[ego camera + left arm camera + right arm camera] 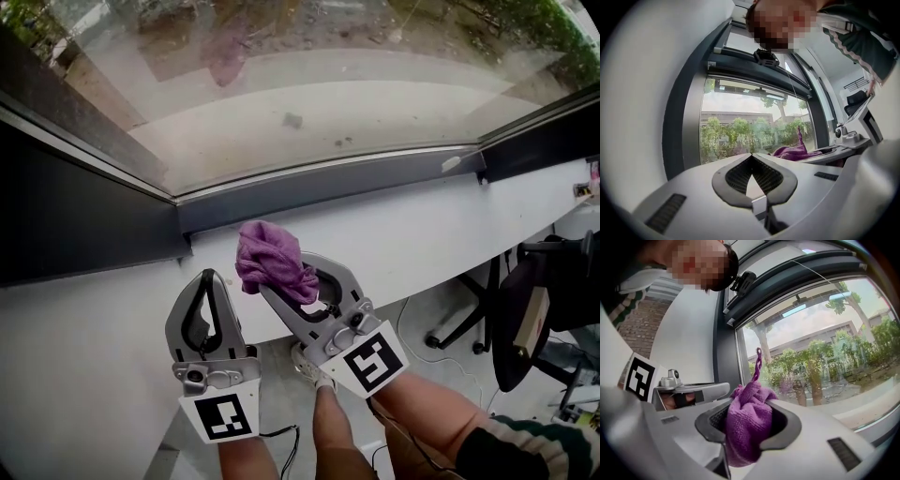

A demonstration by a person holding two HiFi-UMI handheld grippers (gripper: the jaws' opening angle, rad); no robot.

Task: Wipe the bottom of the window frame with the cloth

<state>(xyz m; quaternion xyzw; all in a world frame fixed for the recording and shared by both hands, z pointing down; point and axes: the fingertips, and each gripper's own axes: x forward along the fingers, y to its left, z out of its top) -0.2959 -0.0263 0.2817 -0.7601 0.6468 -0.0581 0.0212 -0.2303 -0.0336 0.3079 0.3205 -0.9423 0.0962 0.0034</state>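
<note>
We are pinching the soft, light cloth by its bunched middle in our clamped right gripper, hovering near the bottom of the window frame, while our left gripper is hanging closed and empty.

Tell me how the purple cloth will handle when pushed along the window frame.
Probably floppy: the purple cloth bunches in folds between the right gripper's shut jaws. Likely light, since that one pinch carries the whole wad. Its fuzzy weave should drag rather than slip along the window frame.
</note>
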